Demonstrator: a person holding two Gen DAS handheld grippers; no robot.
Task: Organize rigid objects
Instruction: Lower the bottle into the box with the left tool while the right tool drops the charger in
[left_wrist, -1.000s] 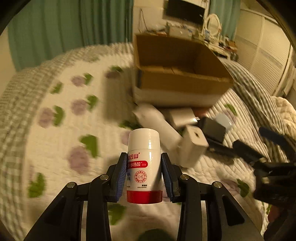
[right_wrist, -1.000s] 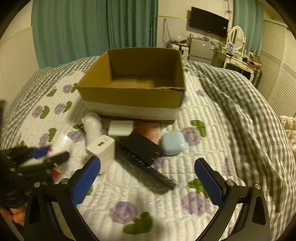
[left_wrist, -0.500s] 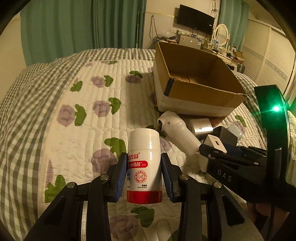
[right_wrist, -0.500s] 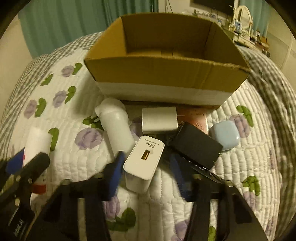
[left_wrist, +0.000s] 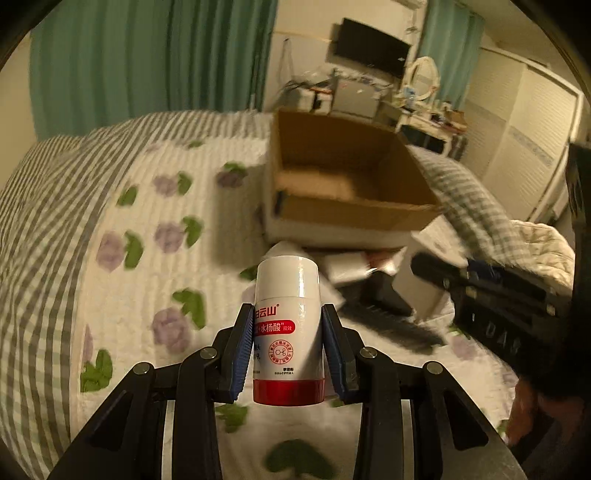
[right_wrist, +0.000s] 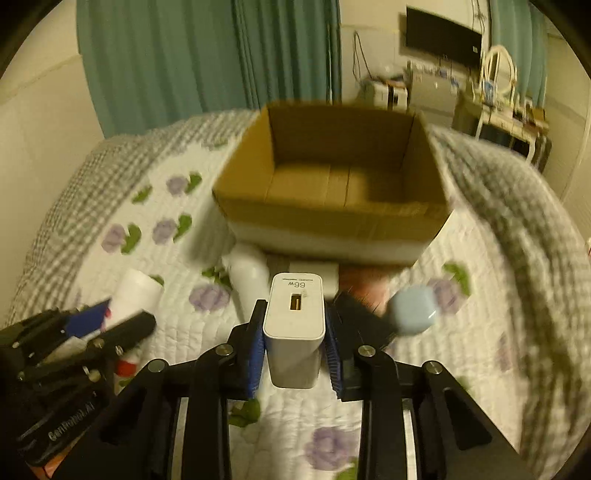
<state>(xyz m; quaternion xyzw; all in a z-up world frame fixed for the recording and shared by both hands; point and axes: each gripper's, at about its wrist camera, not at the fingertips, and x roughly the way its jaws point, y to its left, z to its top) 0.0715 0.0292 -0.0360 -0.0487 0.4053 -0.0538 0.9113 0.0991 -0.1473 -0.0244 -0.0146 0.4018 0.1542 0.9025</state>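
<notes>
My left gripper (left_wrist: 288, 350) is shut on a white bottle with a red base and red label (left_wrist: 287, 332), held upright above the bed. My right gripper (right_wrist: 294, 343) is shut on a white 66W charger block (right_wrist: 294, 328), lifted off the quilt. An open cardboard box (left_wrist: 343, 184) stands on the bed ahead; in the right wrist view the box (right_wrist: 332, 184) shows a bare floor. The right gripper appears in the left wrist view (left_wrist: 491, 295), and the left gripper with its bottle in the right wrist view (right_wrist: 85, 332).
On the quilt before the box lie a white bottle on its side (right_wrist: 247, 273), a white flat adapter (right_wrist: 314, 269), a black box (right_wrist: 362, 317), a pale blue case (right_wrist: 413, 310) and a pink item (right_wrist: 364, 284). A grey checked blanket (right_wrist: 517, 221) lies at the right.
My right gripper has closed on the white charger and lifted it. My left gripper, still holding the bottle, has risen and tilted toward the box.
</notes>
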